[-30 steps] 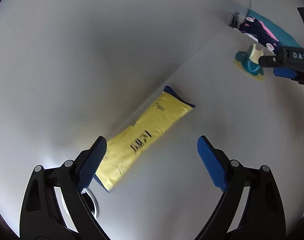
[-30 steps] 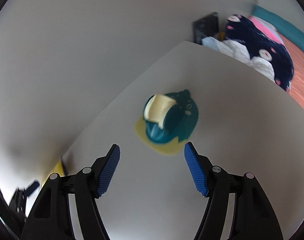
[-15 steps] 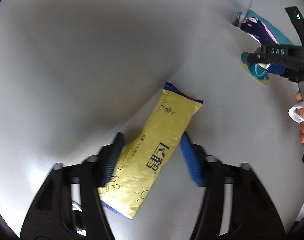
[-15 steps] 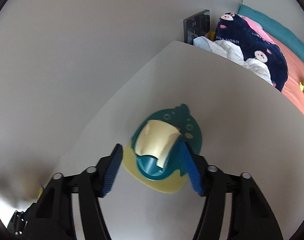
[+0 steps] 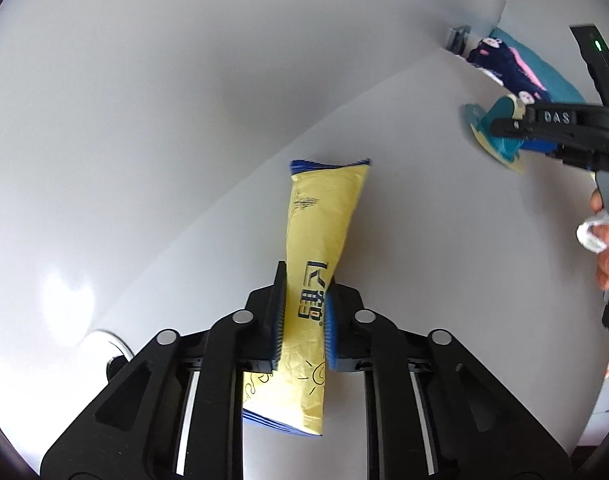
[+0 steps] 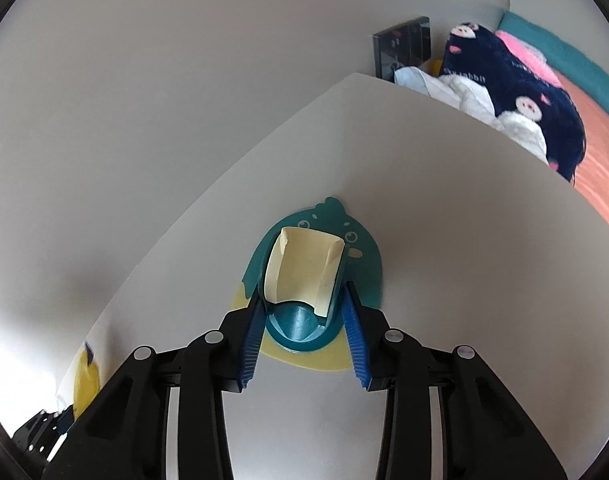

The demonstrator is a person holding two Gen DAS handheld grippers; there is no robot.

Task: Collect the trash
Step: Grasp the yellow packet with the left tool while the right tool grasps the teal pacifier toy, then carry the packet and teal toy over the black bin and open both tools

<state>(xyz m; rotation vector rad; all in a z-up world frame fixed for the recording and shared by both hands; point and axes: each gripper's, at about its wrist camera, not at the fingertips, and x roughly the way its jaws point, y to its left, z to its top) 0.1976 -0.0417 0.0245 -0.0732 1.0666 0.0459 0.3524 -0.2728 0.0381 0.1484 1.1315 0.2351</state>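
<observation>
Pinching the light, crinkly yellow wrapper (image 5: pixel 324 240) mid-length, left gripper (image 5: pixel 303 316) grips it; right gripper (image 6: pixel 304 320) clamps the flimsy teal carton (image 6: pixel 304 280).

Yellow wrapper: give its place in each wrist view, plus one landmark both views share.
Left wrist view: yellow wrapper runs up the centre, pinched between the left tongs.
Right wrist view: only a yellow sliver at the lower left edge, beside the table.
Shared landmark: the teal cartoon packaging, centre in the right view, upper right in the left, at the right tongs.
</observation>
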